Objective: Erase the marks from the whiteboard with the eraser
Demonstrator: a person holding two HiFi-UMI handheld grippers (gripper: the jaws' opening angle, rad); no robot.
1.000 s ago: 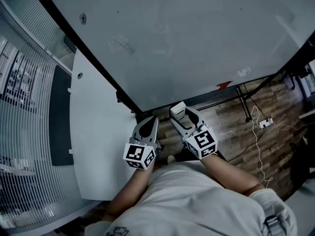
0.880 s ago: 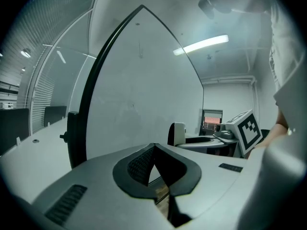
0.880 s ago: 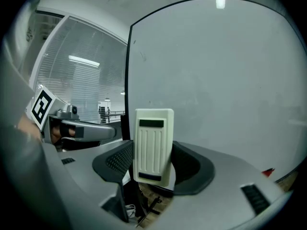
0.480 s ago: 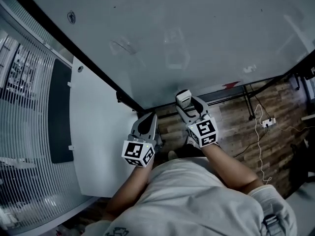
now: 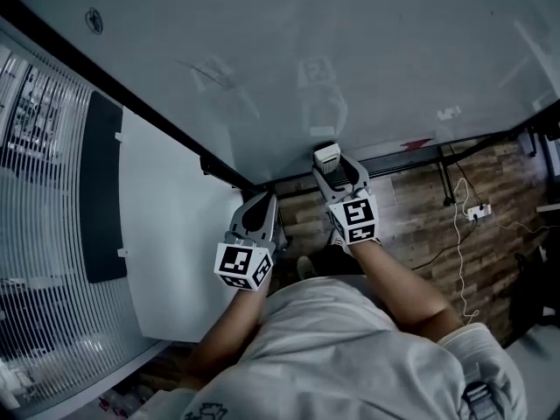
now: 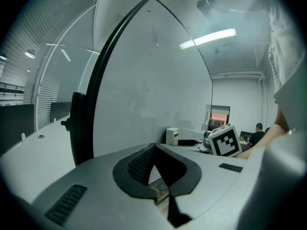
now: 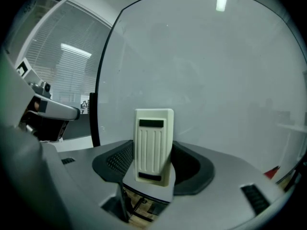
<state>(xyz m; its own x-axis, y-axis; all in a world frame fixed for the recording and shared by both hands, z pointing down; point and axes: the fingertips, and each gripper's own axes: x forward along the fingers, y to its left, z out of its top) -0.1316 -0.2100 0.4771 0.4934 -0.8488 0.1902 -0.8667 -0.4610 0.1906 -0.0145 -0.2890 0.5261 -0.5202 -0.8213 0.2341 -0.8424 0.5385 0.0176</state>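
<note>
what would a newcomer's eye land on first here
The big whiteboard fills the top of the head view, with a faint scribble toward its left. Below it, the right tool is shut on a cream eraser held up near the board's lower edge, while the left tool hangs shut and empty beside it.

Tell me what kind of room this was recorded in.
Probably an office or meeting room: a large whiteboard, slatted blinds beside it, and a wood-look floor with a power strip.

The whiteboard [image 5: 350, 51] runs past the head view's top edge; its faint marks [image 5: 214, 73] are too dim to read. The wiping face of the eraser [image 7: 153, 145] is hidden.
</note>
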